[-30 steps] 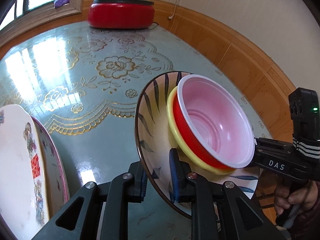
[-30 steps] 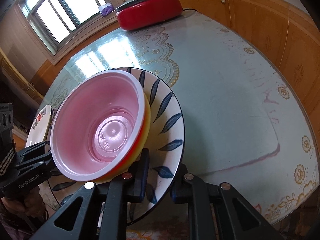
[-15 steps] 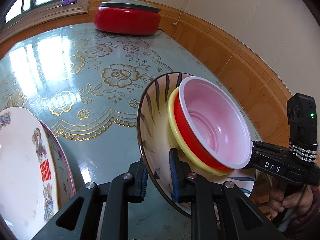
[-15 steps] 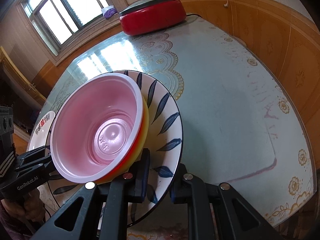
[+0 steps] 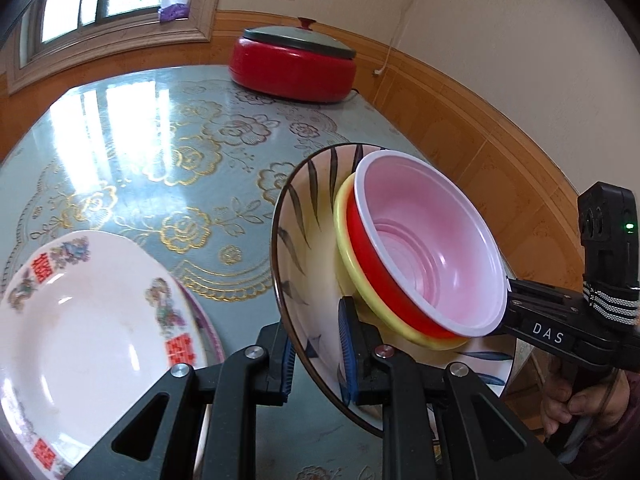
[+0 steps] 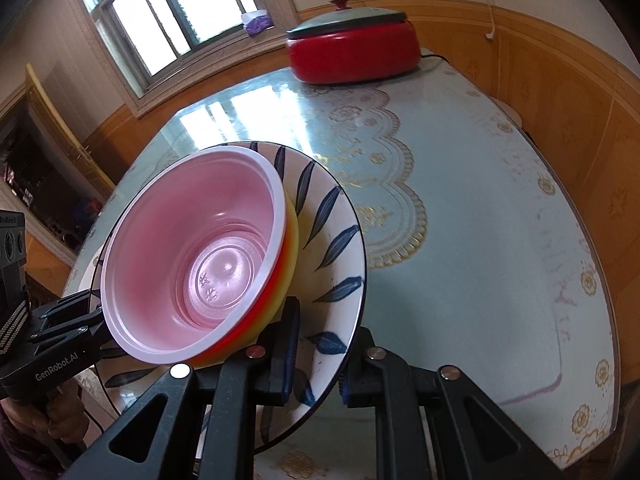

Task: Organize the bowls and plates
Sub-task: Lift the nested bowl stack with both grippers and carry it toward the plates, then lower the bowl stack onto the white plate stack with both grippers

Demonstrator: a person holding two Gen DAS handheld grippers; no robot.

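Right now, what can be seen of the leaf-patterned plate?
The leaf-patterned plate looks glazed ceramic: cream-white with dark blue leaf strokes and a thin dark rim. It is held above the table, tilted. The left gripper and right gripper clamp opposite edges. A yellow bowl nested with a red-and-white bowl sits on it.
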